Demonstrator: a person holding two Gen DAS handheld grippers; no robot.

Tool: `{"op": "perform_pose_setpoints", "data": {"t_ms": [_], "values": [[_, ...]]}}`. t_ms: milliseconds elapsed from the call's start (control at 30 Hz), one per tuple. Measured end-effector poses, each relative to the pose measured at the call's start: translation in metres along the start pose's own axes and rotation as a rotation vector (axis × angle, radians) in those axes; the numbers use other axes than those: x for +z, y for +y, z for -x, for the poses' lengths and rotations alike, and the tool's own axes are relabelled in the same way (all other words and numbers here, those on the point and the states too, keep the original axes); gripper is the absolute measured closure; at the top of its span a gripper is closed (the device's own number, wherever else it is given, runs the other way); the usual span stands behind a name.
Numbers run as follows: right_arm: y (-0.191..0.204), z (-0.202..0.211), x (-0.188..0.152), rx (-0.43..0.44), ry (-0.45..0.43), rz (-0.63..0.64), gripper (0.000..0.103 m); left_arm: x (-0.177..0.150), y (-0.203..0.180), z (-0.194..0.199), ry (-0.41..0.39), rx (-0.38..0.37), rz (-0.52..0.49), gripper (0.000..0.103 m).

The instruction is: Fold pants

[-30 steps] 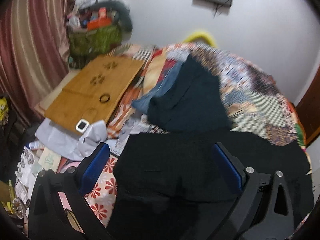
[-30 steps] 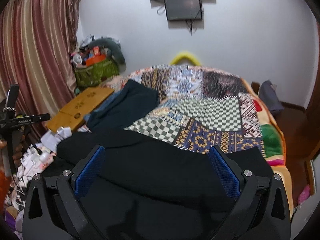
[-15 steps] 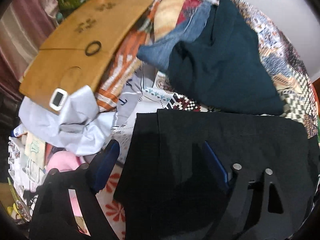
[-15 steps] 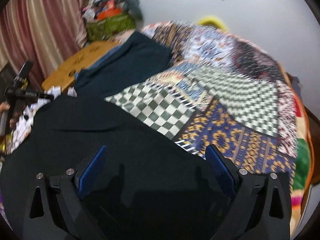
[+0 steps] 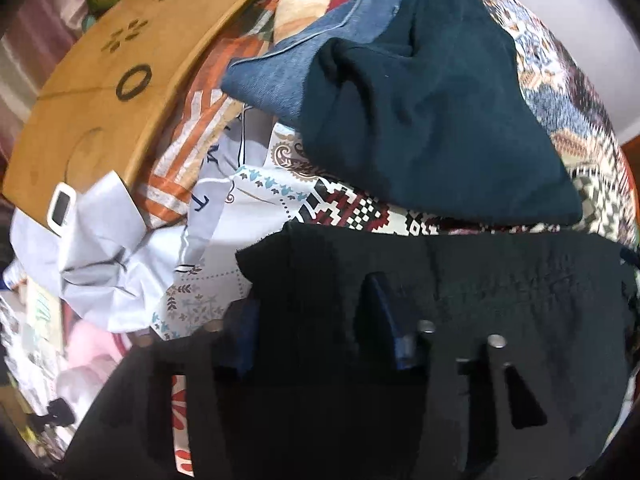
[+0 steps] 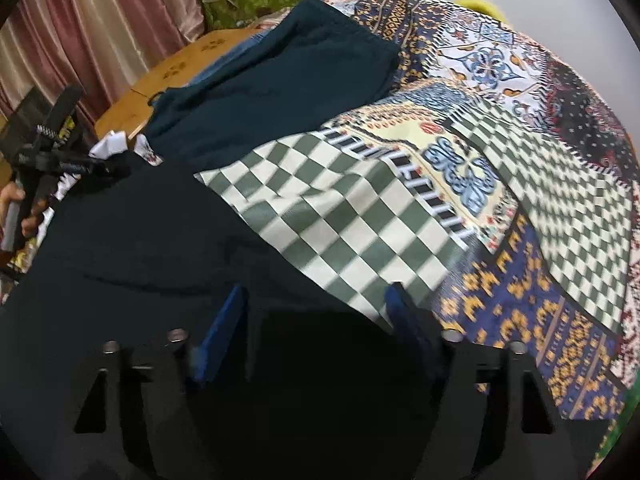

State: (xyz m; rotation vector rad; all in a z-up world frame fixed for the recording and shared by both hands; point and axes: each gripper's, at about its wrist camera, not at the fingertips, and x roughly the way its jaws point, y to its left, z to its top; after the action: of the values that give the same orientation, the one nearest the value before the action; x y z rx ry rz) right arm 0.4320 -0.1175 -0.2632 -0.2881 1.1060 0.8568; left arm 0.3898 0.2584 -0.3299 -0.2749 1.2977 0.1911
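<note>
Spread flat, black pants (image 5: 460, 280) lie along the near edge of a bed, long axis running left to right across the patchwork quilt (image 6: 400, 216). Left gripper (image 5: 312, 320) straddles their left end, fingers apart; right gripper (image 6: 316, 320) sits parted over their far edge. Beyond them lie dark teal pants (image 5: 432, 112).

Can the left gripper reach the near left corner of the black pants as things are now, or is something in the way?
Probably yes. The left gripper already sits low over that corner of the black pants, its jaws standing apart on either side of the fabric edge. Nothing lies on top there; the dark teal garment rests farther back.
</note>
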Motion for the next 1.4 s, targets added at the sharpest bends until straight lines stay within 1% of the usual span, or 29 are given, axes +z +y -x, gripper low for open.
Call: {"op": "perform_pose_setpoints", "data": {"t_ms": [33, 67, 100, 133, 200, 233, 267, 300, 400, 467, 633, 767, 800, 900, 1033, 1133, 1300, 1400], "values": [[0.002, 0.000, 0.000, 0.004, -0.001, 0.004, 0.047, -0.003, -0.001, 0.001, -0.004, 0.009, -0.011, 0.067], [0.004, 0.000, -0.001, 0.012, -0.004, 0.010, 0.054, -0.004, -0.002, 0.004, -0.006, 0.014, -0.018, 0.072], [0.006, 0.001, -0.002, 0.026, -0.004, 0.009, 0.062, -0.005, -0.001, 0.005, -0.007, 0.016, -0.024, 0.074], [0.006, 0.001, -0.002, 0.033, -0.003, 0.003, 0.065, -0.006, -0.001, 0.005, -0.009, 0.019, -0.030, 0.077], [0.008, 0.000, -0.002, 0.040, 0.001, -0.002, 0.078, -0.010, -0.003, 0.008, -0.017, 0.032, -0.041, 0.082], [0.009, 0.000, -0.002, 0.043, 0.000, -0.002, 0.082, -0.012, -0.004, 0.010, -0.023, 0.042, -0.046, 0.085], [0.010, 0.000, -0.003, 0.047, 0.000, -0.007, 0.091, -0.014, -0.007, 0.013, -0.033, 0.055, -0.053, 0.088], [0.011, 0.001, -0.003, 0.050, -0.001, -0.013, 0.095, -0.015, -0.010, 0.016, -0.045, 0.070, -0.062, 0.089], [0.017, 0.007, -0.004, 0.016, -0.018, 0.005, 0.097, -0.016, -0.015, 0.030, -0.095, 0.116, -0.083, 0.090], [0.020, 0.015, -0.002, -0.016, -0.040, 0.025, 0.097, -0.011, -0.015, 0.051, -0.153, 0.136, -0.090, 0.090], [0.024, 0.047, 0.015, -0.091, -0.124, 0.070, 0.098, 0.003, -0.021, 0.089, -0.224, 0.142, -0.096, 0.091], [0.026, 0.079, 0.029, -0.163, -0.208, 0.079, 0.098, 0.010, -0.034, 0.127, -0.327, 0.145, -0.102, 0.091], [0.027, 0.087, 0.032, -0.178, -0.233, 0.075, 0.098, 0.010, -0.036, 0.132, -0.340, 0.141, -0.100, 0.091], [0.031, 0.103, 0.030, -0.183, -0.257, 0.074, 0.098, 0.008, -0.041, 0.150, -0.377, 0.128, -0.101, 0.091], [0.044, 0.116, 0.014, -0.175, -0.260, 0.081, 0.098, -0.008, -0.041, 0.162, -0.393, 0.118, -0.115, 0.091], [0.059, 0.126, -0.009, -0.172, -0.263, 0.093, 0.098, -0.025, -0.036, 0.171, -0.393, 0.102, -0.113, 0.091], [0.081, 0.145, -0.038, -0.157, -0.275, 0.097, 0.098, -0.066, -0.029, 0.186, -0.407, 0.079, -0.105, 0.091], [0.095, 0.153, -0.056, -0.143, -0.280, 0.092, 0.098, -0.088, -0.026, 0.193, -0.415, 0.085, -0.107, 0.093]]}}
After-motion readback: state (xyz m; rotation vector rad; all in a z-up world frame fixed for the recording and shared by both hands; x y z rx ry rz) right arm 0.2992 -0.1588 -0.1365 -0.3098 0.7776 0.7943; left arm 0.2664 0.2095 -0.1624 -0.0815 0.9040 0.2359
